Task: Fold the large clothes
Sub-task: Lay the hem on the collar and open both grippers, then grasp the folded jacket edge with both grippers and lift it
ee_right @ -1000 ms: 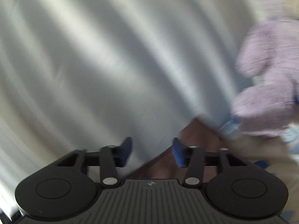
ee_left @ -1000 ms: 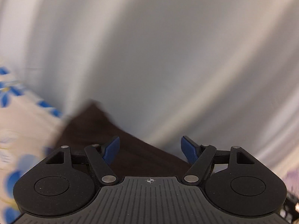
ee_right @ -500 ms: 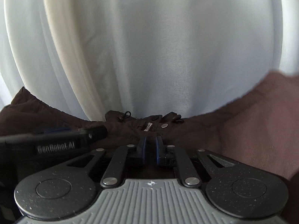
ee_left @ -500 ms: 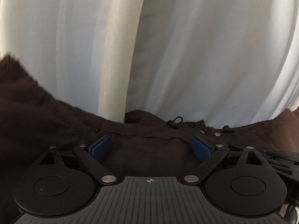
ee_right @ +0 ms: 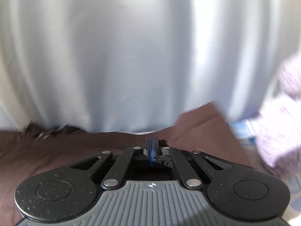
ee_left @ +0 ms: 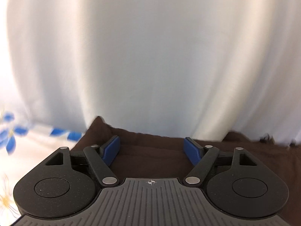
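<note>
Two tongs show here, one in each view. Left tongs have their two blue pads standing wide apart, and they have just been closing in a bit, with nothing pinched between them. Under and past them lies one dark brown piece of clothing, spread flat, and the pads do not press on it. Its far edge sits just in front of the pads, with one pointed corner sticking up to the left.

Right tongs have their two pads squeezed tight together. It is hard to tell if a bit of cloth is caught there. The brown clothing lies right under and around these tongs, and a lighter brown flap rises to the right.

One white curtain hangs behind the cloth in both views. One sheet with blue flowers lies at the left of the left view. One fuzzy pale purple thing, very blurred, sits at the right of the right view
</note>
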`<state>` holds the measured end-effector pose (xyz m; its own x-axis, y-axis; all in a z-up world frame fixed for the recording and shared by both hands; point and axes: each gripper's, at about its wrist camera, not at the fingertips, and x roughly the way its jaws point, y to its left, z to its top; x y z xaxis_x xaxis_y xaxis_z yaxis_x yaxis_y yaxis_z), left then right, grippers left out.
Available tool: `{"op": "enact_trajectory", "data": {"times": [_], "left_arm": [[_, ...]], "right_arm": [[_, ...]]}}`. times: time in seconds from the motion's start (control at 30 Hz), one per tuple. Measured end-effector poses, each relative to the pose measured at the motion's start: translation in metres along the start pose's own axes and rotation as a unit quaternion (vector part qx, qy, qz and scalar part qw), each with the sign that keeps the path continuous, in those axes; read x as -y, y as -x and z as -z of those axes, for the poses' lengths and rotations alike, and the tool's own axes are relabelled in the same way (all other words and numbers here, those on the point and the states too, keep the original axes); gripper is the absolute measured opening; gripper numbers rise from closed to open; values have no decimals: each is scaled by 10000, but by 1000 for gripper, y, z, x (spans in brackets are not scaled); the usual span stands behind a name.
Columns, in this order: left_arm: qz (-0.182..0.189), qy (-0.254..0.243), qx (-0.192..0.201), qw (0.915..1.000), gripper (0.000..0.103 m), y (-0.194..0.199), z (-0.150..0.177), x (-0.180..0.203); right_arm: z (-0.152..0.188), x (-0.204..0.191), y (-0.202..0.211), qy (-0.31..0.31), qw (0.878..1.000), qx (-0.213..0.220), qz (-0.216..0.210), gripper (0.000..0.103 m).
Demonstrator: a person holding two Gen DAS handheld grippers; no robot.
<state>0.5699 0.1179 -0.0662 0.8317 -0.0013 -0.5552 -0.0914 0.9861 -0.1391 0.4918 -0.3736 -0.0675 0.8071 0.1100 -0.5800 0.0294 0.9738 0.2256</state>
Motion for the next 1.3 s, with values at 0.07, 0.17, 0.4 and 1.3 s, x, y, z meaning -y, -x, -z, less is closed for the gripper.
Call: {"op": "enact_trajectory", "data": {"times": [0.07, 0.17, 0.4, 1.3], "left_arm": [[215, 414, 13, 9989, 80, -5, 3, -14], [209, 395, 22, 9990, 81, -7, 3, -13], [266, 457, 59, 9986, 81, 3, 4, -21], [924, -369, 49, 9950, 100, 9, 30, 83]], "right_arm": [[6, 19, -3, -564, 9976, 59, -396, 0], [10, 27, -4, -757, 9956, 84, -550, 0], [14, 44, 3, -1069, 9907, 138, -832, 0], [33, -42, 1, -1285, 9739, -104, -1869, 0]]}}
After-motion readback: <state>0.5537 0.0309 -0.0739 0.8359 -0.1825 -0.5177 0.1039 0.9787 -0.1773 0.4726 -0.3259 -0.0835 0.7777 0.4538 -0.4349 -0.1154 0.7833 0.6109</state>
